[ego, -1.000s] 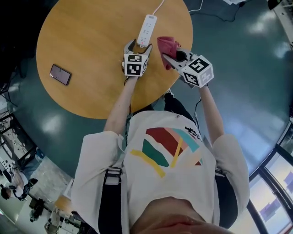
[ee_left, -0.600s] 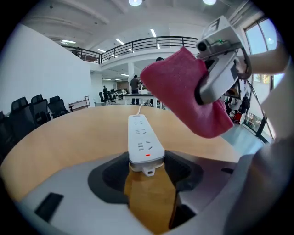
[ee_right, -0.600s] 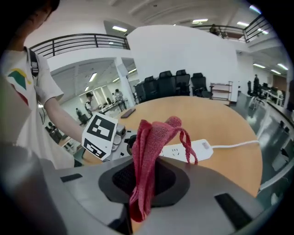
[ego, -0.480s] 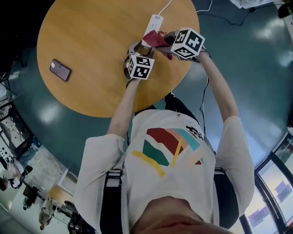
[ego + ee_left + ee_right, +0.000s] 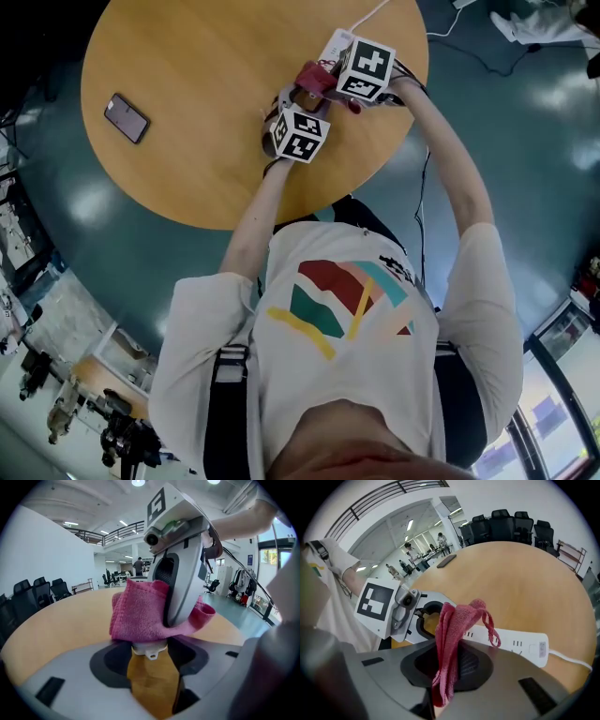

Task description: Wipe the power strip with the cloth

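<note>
On the far right part of the desk (image 5: 206, 112), right of a phone (image 5: 126, 117), the left gripper (image 5: 149, 654) is clamped on the near end of the white power strip (image 5: 520, 644). The strip's long axis runs near-left to far-right, with its cable (image 5: 574, 660) leaving the far end. The right gripper (image 5: 452, 660) pinches the pink cloth (image 5: 457, 620), which drapes over the strip's middle and hides it.

right hand-held gripper (image 5: 325, 84) has carried the cloth (image 5: 453, 620) onto the power strip (image 5: 520, 645).
</note>
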Available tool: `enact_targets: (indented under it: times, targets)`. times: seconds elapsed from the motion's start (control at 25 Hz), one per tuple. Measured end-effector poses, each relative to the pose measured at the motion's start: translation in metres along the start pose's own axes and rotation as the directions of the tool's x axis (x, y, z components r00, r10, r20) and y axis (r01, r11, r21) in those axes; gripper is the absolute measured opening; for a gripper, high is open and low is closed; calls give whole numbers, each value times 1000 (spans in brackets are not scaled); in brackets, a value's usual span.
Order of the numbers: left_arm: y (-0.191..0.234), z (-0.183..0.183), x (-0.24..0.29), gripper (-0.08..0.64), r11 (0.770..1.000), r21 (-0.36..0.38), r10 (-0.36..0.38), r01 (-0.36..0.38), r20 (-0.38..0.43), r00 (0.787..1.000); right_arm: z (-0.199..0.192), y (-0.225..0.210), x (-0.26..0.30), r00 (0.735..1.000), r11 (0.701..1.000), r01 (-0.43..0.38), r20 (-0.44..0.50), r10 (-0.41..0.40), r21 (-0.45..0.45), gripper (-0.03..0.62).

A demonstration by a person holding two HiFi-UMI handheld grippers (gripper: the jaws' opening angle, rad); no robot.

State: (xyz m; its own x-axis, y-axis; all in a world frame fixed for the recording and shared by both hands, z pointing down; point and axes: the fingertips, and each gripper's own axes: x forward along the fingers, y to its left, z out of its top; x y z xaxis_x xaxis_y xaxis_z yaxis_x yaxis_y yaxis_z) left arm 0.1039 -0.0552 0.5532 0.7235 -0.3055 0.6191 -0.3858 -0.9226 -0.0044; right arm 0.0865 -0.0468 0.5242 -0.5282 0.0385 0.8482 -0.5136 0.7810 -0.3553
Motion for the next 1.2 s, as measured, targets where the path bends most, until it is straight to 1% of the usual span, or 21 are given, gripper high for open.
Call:
enact_targets:
  times: [0.12,0.2,0.36,0.48,0.6,0.76,0.92,1.08,1.2]
  targets:
    - [2,0,-1,284,1000,0,2,-2,0,1000,4,-3,7,998,999,-36,-48,36,16,40]
    - [5,2,-2,284,1000,-4,7,-7,1,1000,7,-10,6,996,999,-40,-74,42,22,40]
    - [8,3,-3,284,1000,-8,11,-11,2,1000,7,-33,-1,994,999,1,-106,5,51,40]
    - [8,4,-3,284,1000,-9,9,-9,1,1000,5,-49,-6,995,996,15,-97,-7,84,40]
    - [6,4,-1,284,1000,-9,7,-7,0,1000,1,-76,-18,995,990,70,-73,-61,126,40]
    - [6,3,0,284,1000,-8,6,-6,-2,1000,-8,-126,-43,979,963,200,-76,-189,180,40]
    - [10,4,-1,284,1000,-8,4,-4,0,1000,-14,-152,-54,972,943,233,-65,-224,237,40]
    - [12,2,-1,284,1000,-9,5,-5,1,1000,-18,-172,-64,959,924,282,-43,-280,258,40]
    - [12,-1,-1,284,1000,-7,9,-9,1,1000,-20,-176,-63,955,922,293,-25,-296,254,40]
